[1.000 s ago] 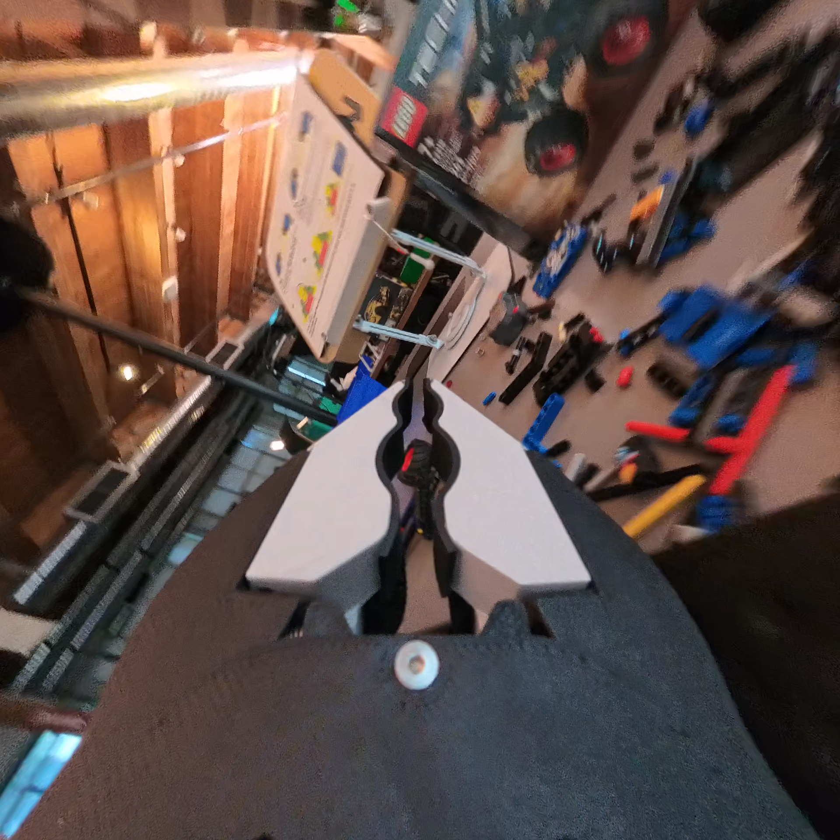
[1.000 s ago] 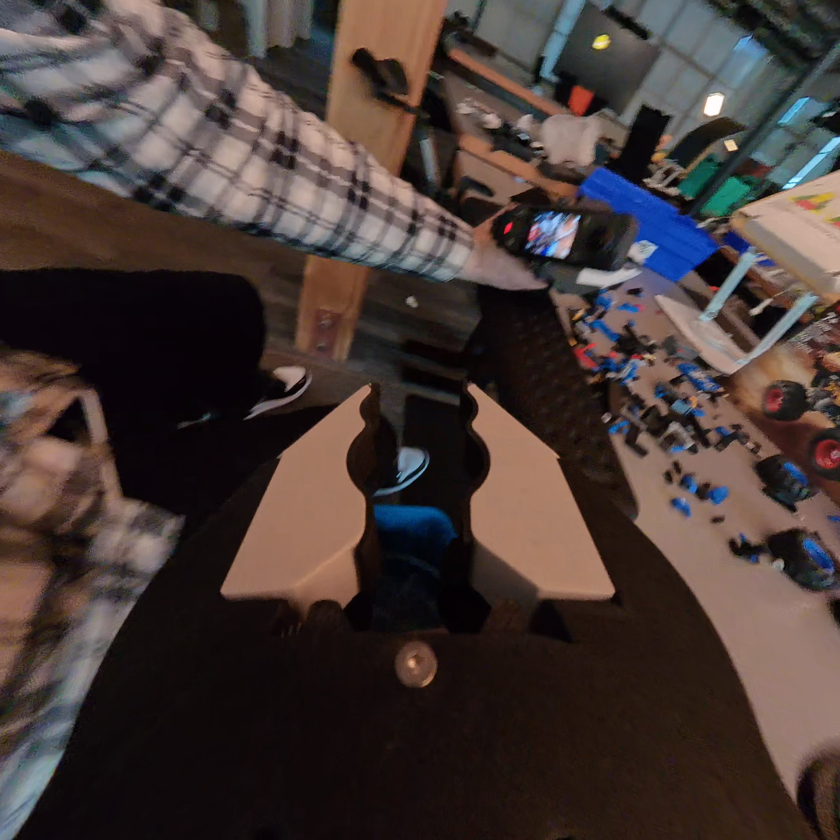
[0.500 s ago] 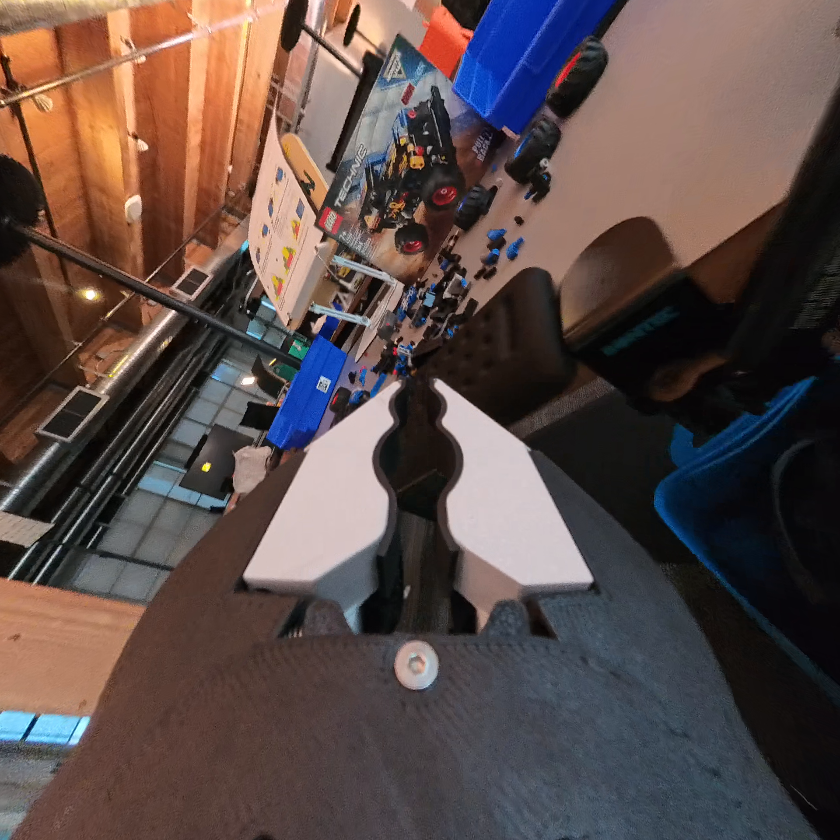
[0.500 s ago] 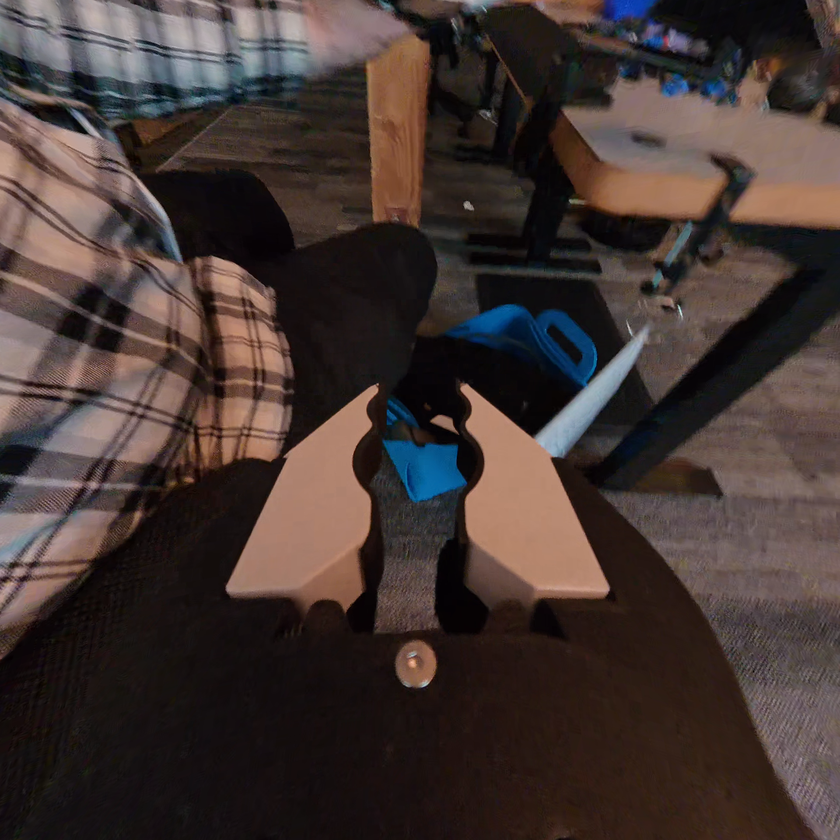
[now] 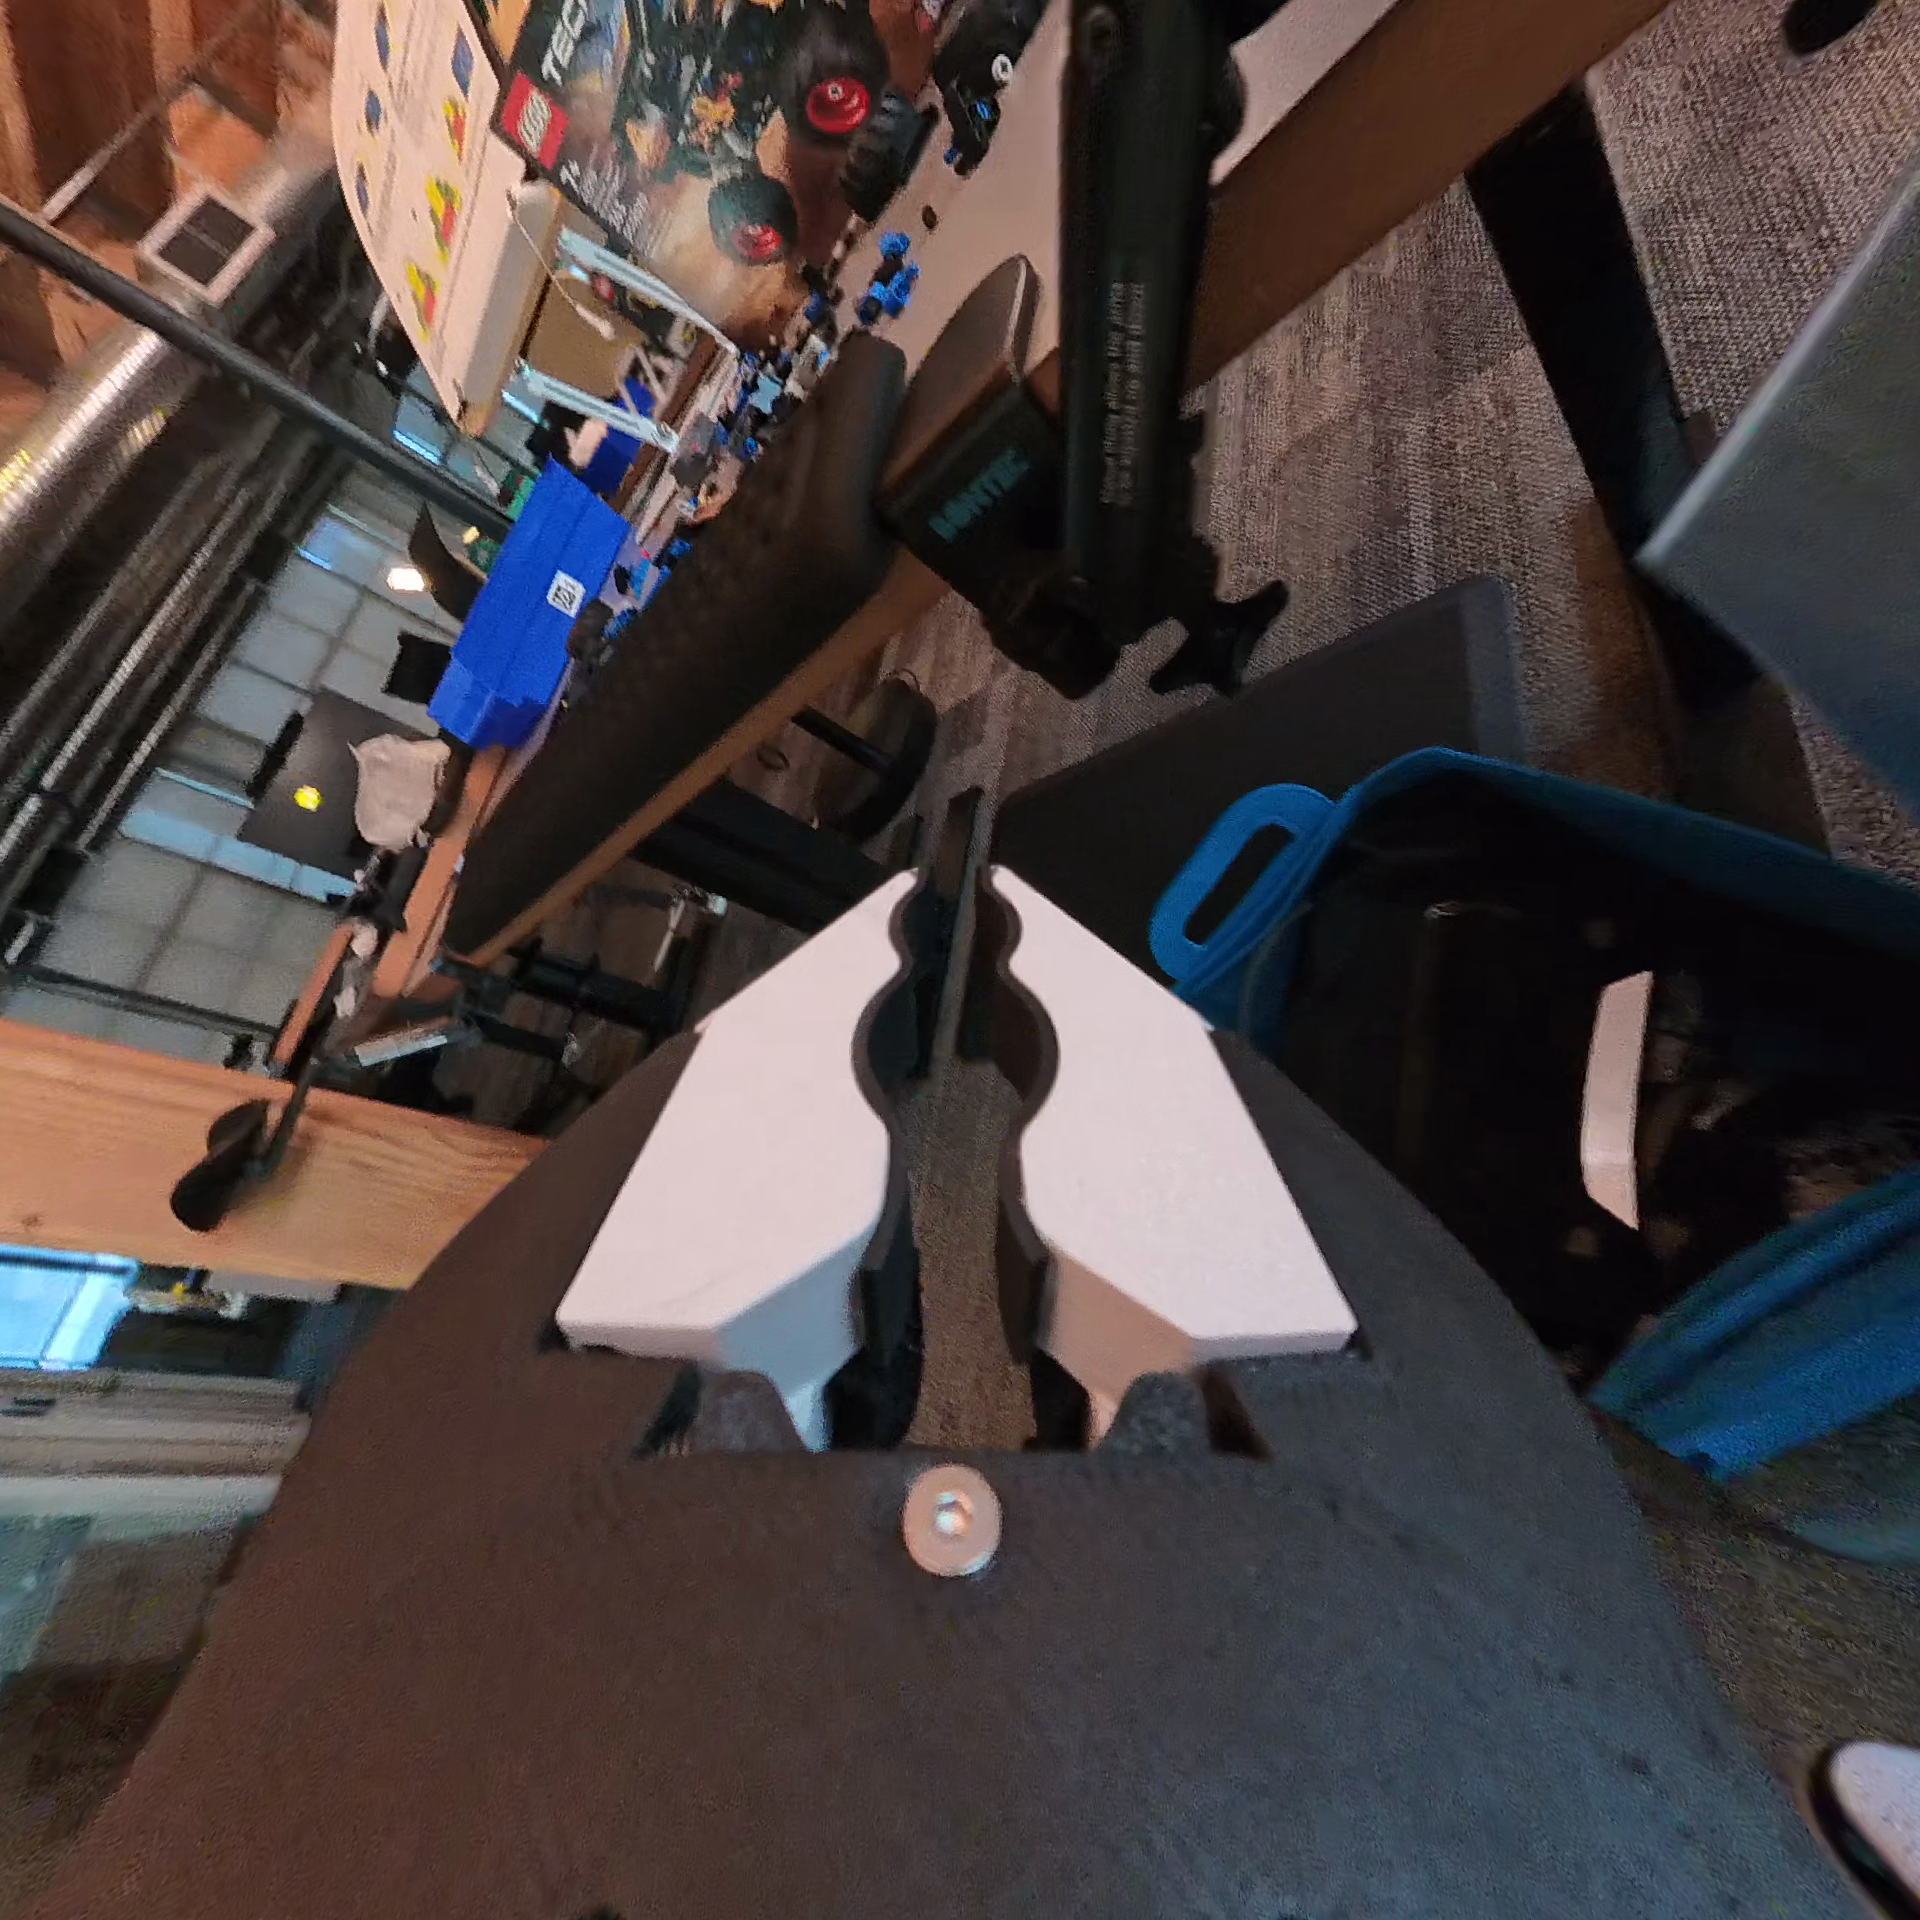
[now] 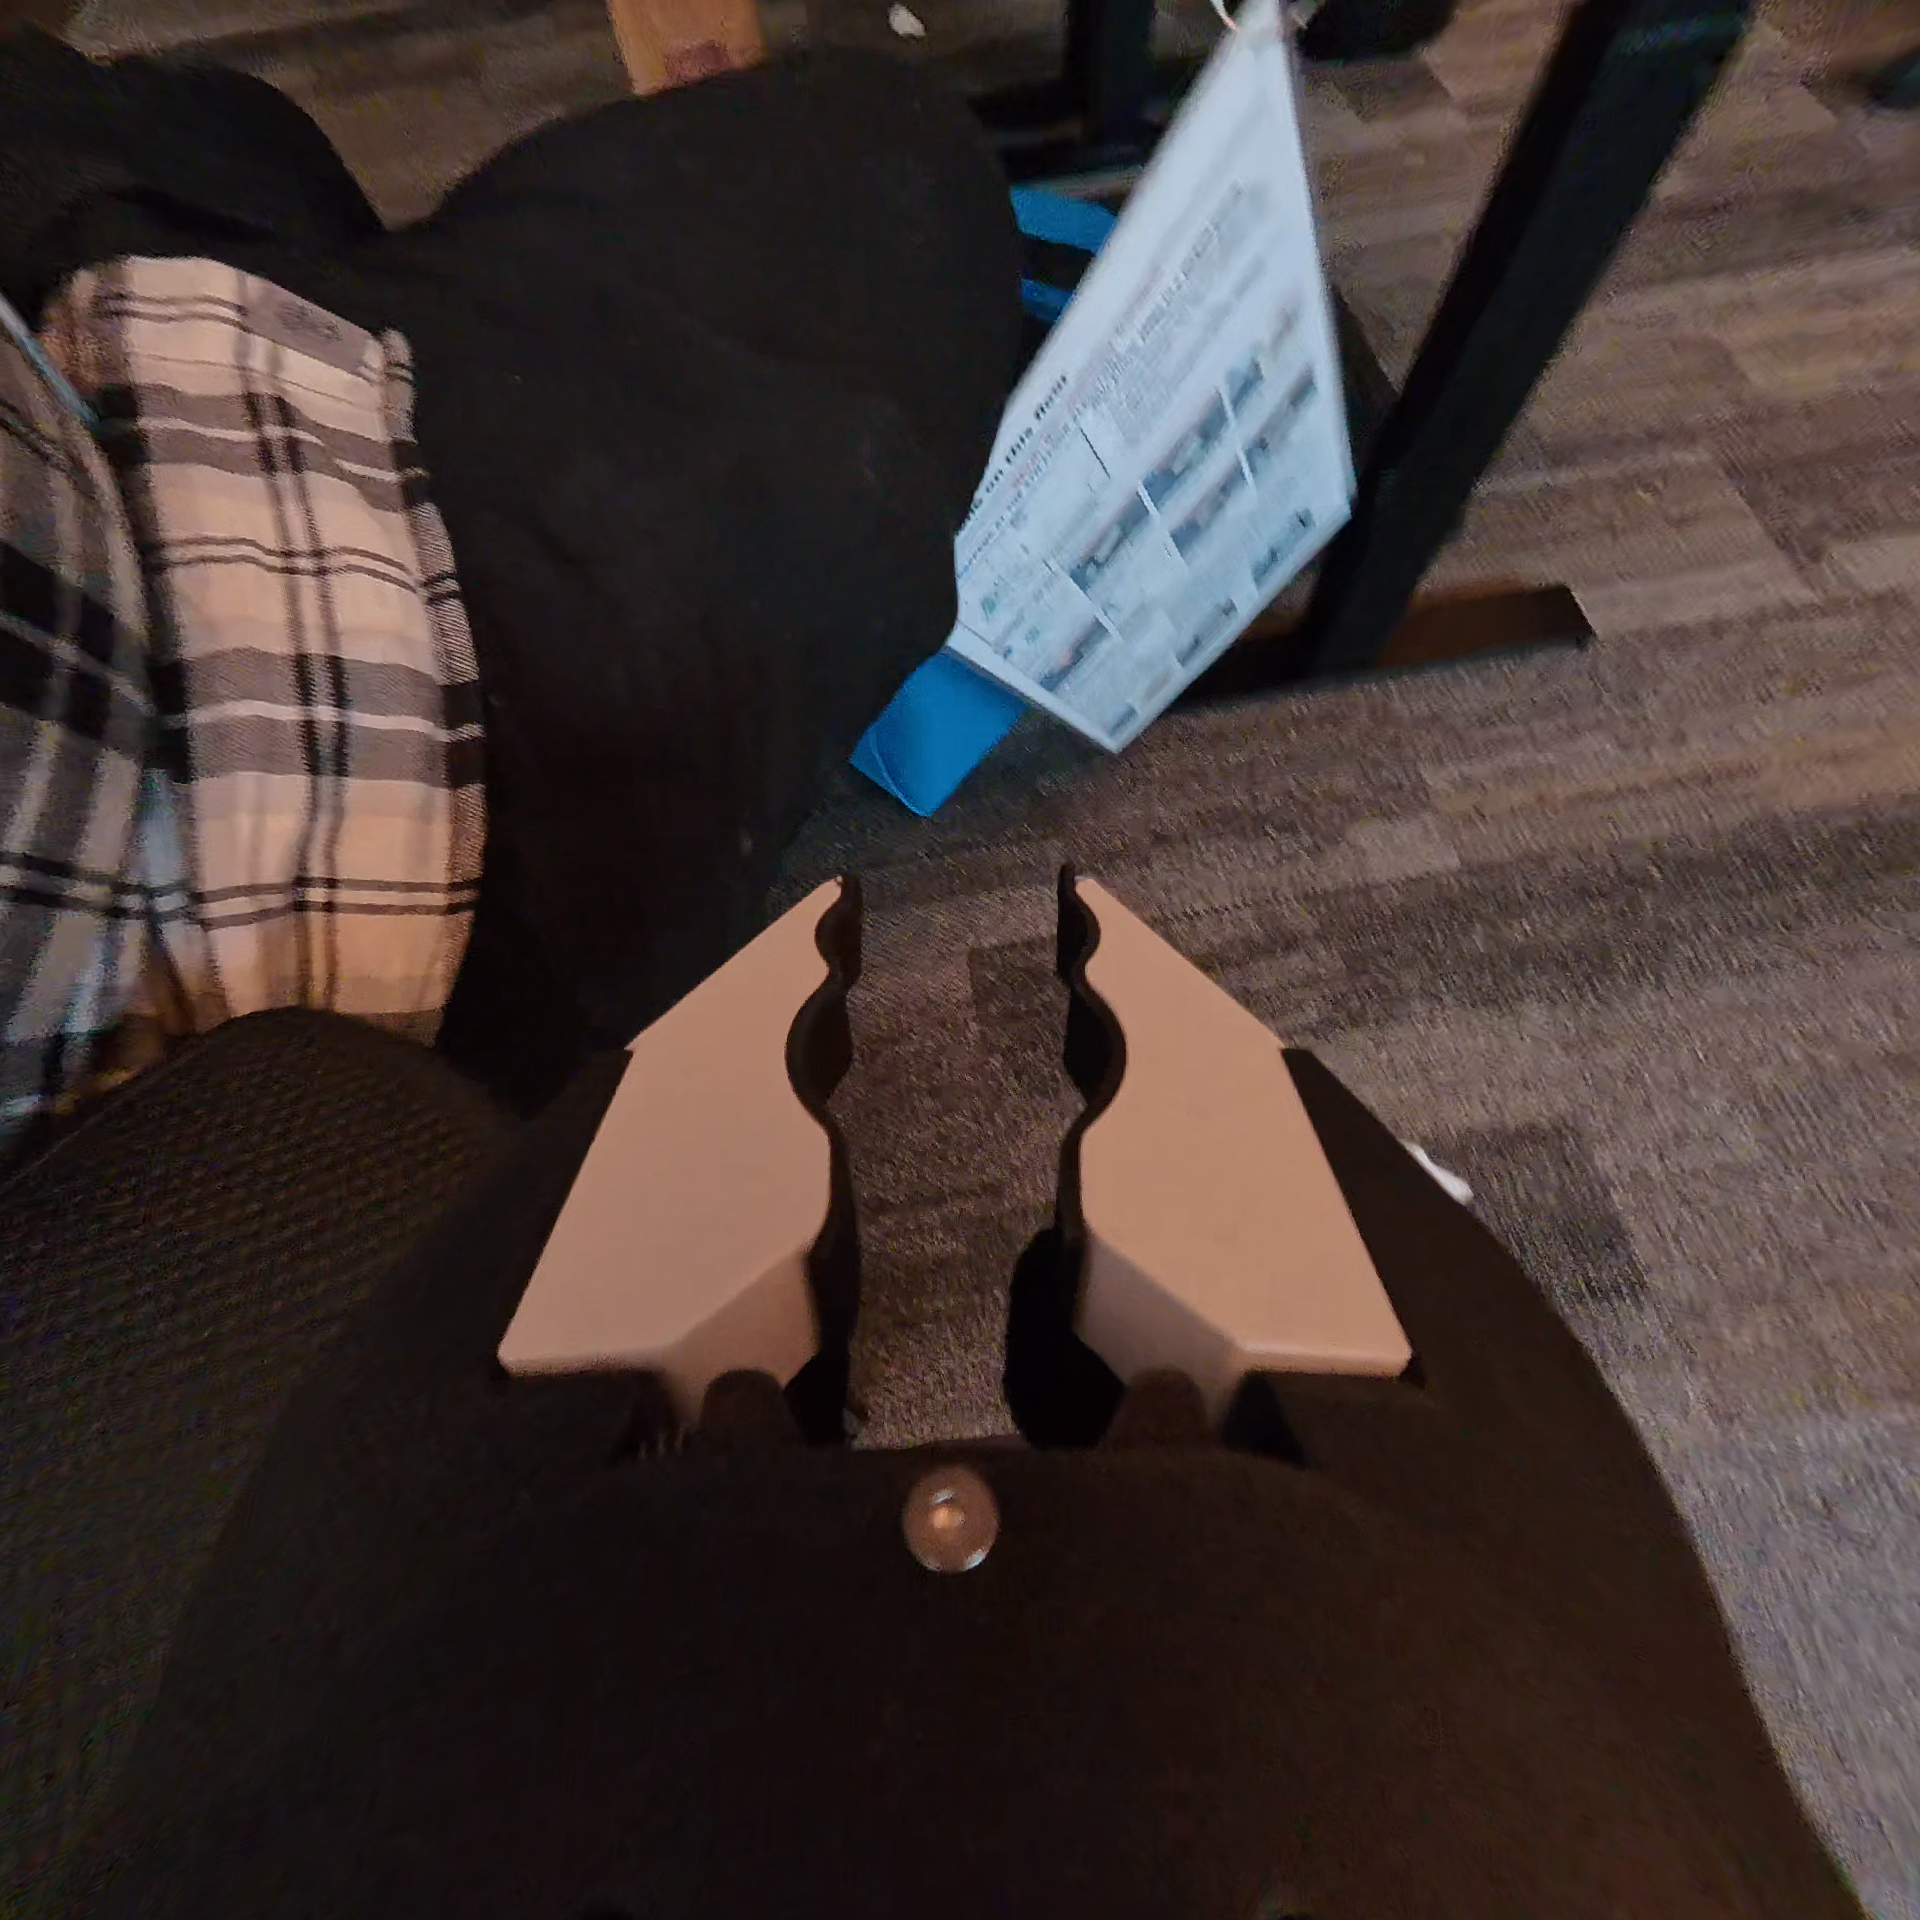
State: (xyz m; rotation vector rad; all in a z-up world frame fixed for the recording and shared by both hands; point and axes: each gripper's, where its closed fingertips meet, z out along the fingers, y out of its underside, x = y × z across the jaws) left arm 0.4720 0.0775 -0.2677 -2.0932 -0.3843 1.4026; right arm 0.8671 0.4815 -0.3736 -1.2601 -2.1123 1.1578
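The left gripper [image 5: 951, 914] points low across the carpet [image 5: 1403, 416]. Its jaws are drawn to a slit, and a thin grey strip shows between the tips; I cannot tell whether that is pinched or only the edge of the dark mat [image 5: 1299, 727] behind. An open blue bag [image 5: 1247, 894] sits just right of it, and a table [image 5: 1351, 135] with a toy box [image 5: 675, 104] fills the upper frame. The right gripper [image 6: 956, 904] hangs over bare carpet, jaws parted and empty, with a plaid shirt [image 6: 260, 623] at left and a hanging printed sheet [image 6: 1174, 468] above.
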